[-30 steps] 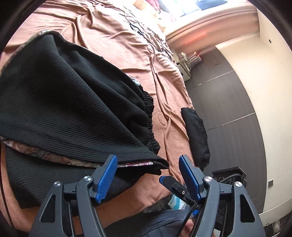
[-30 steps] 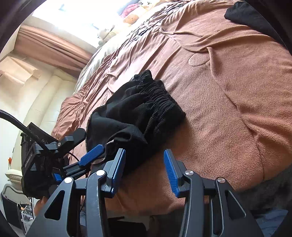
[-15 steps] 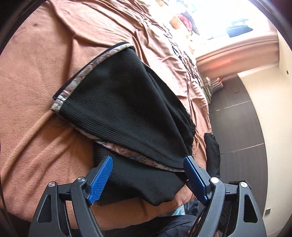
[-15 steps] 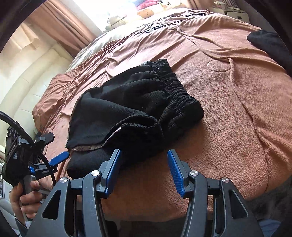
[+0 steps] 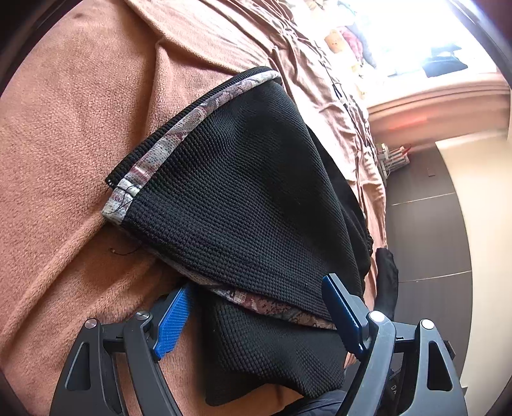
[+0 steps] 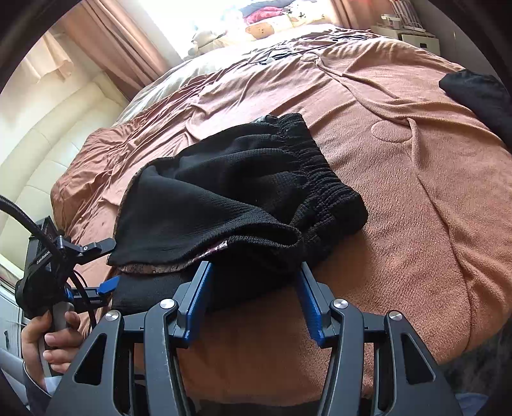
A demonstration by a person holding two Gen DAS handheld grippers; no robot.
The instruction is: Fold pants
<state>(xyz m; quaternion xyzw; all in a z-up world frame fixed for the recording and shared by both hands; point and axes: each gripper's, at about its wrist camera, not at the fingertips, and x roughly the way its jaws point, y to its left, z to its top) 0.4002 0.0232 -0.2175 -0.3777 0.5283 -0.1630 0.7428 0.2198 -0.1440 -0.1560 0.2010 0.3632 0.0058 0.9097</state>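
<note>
Folded pants [image 6: 224, 198] on the bed [image 6: 416, 192] near its front edge, waistband to the right, another garment [image 6: 476, 92] well apart at far right, toys [image 6: 259, 28] behind.

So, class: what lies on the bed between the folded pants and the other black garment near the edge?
Only bare brown blanket, seen in the right wrist view.

Black waffle-knit pants [image 5: 243, 204] with a patterned grey-maroon lining sit folded on the brown fleece-covered bed [image 5: 64, 128], close to its near edge. The left hand-held gripper [image 5: 256, 315] has its blue-padded jaws wide apart, straddling the pants' near fold without pinching it.
</note>
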